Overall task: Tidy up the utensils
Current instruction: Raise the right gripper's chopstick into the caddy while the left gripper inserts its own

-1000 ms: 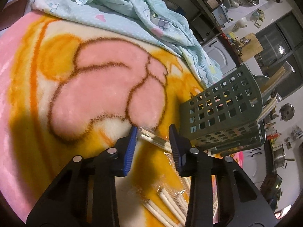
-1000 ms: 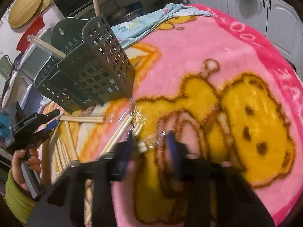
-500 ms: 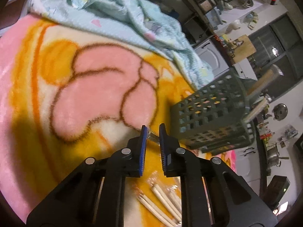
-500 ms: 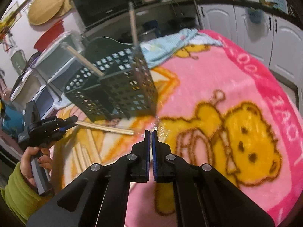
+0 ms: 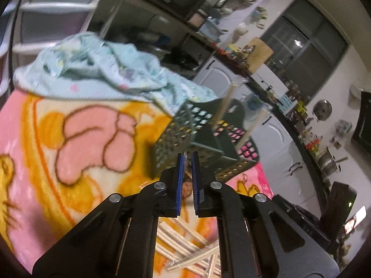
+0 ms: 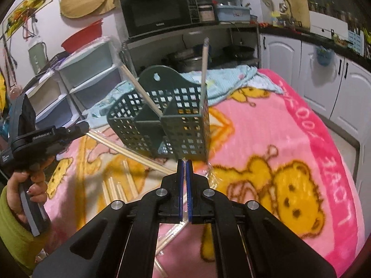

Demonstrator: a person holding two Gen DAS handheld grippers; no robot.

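- Left hand-held gripper (image 5: 187,156): jaws nearly together, pinching a thin bit of clear wrapper at the tips; in the right wrist view it sits at the left edge (image 6: 80,127), a wrapped chopstick pair (image 6: 129,150) running from its tip down to the right.
- Right hand-held gripper (image 6: 184,162): jaws closed to a sliver on a clear plastic wrapper that runs down between the pads.
- Green utensil basket (image 6: 162,120): perforated, divided, centre of frame just past both sets of tips, on the pink cartoon blanket (image 6: 266,139). Two chopsticks stand tilted in it (image 6: 203,69).
- Loose wrapped chopsticks (image 5: 185,243): piled on the blanket, bottom centre of the left wrist view.
- Light blue cloth (image 5: 104,69): bunched at the blanket's far edge, upper left.
- Person's hand (image 6: 30,185), green sleeve, grips the left handle.
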